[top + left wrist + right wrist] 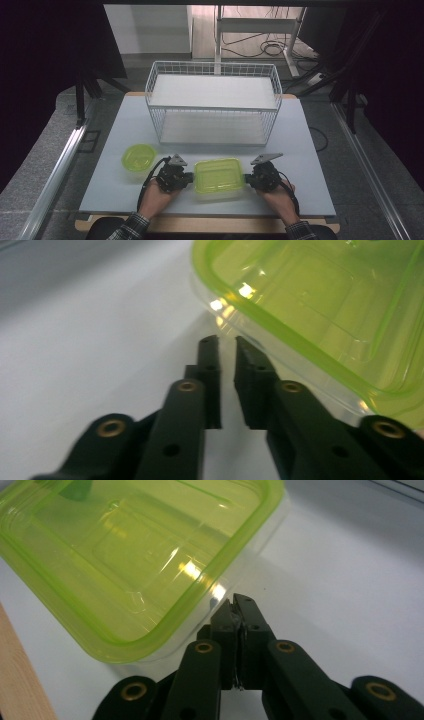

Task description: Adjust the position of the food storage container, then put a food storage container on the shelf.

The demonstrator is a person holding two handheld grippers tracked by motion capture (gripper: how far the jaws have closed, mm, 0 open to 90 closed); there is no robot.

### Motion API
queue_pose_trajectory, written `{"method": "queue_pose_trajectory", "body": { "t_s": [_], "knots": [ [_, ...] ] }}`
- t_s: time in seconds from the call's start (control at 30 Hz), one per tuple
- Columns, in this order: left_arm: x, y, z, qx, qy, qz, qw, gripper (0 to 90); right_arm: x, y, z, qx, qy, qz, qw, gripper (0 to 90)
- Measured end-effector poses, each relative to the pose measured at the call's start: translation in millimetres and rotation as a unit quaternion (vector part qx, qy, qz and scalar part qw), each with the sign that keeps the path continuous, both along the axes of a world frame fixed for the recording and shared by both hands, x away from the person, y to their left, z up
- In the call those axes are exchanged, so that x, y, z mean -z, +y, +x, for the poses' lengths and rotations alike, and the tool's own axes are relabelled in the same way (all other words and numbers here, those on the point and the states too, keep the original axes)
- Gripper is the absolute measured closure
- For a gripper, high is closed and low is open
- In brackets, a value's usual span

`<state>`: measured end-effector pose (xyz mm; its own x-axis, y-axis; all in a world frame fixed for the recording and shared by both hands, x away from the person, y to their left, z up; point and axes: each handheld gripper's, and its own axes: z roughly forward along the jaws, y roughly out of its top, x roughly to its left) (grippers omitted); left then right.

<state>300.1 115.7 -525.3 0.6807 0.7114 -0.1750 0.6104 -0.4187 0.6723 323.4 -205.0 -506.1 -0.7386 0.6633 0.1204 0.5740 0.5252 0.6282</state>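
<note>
Behind the green-lidded box (218, 176), a wire basket (214, 102) stands.

Lidded green box (218, 175), flat on table (310, 150)

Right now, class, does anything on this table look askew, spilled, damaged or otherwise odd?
Nothing stands out. The square green-lidded container sits flat on the table between the left claw and right claw, lid level. The round green container and the wire basket stand upright. Nothing spilled.
</note>
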Motion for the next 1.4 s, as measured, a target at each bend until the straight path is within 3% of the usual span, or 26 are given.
{"method": "queue_pose_trajectory", "body": {
  "t_s": [0.17,0.3,0.37,0.47,0.6,0.73,0.93,1.4],
  "knots": [
    [-4.1,10.3,-7.2,-0.026,-0.023,0.004,0.9994,62.4,-2.3,-7.7,-2.3,0.009,-0.004,0.006,0.9999,80.1],
    [-5.8,17.3,-14.6,-0.027,-0.031,0.008,0.9991,47.2,-3.9,-14.6,-5.3,0.013,-0.016,0.006,0.9998,72.3],
    [-6.1,20.6,-18.6,-0.021,-0.028,0.012,0.9993,38.0,-3.8,-18.5,-7.0,0.021,-0.019,0.009,0.9996,62.9],
    [-7.2,24.4,-24.9,-0.026,-0.043,0.025,0.9984,21.9,-2.9,-24.6,-9.3,0.032,-0.028,0.016,0.999,49.3],
    [-8.1,29.9,-29.4,-0.028,-0.049,0.011,0.9983,6.0,-3.3,-30.1,-9.5,0.047,-0.039,0.033,0.9976,32.5],
    [-4.8,32.4,-34.1,-0.026,-0.065,0.014,0.9974,2.3,-4.5,-32.2,-9.5,0.058,-0.048,0.048,0.996,20.5],
    [-0.4,37.0,-40.0,-0.016,-0.082,0.012,0.9965,1.9,-4.7,-32.1,-9.7,0.065,-0.051,0.06,0.9947,10.7],
    [2.2,38.2,-44.9,-0.01,-0.095,0.03,0.995,2.2,-15.6,-25.4,-12.8,0.067,-0.047,0.074,0.9938,6.5]
  ]
}}
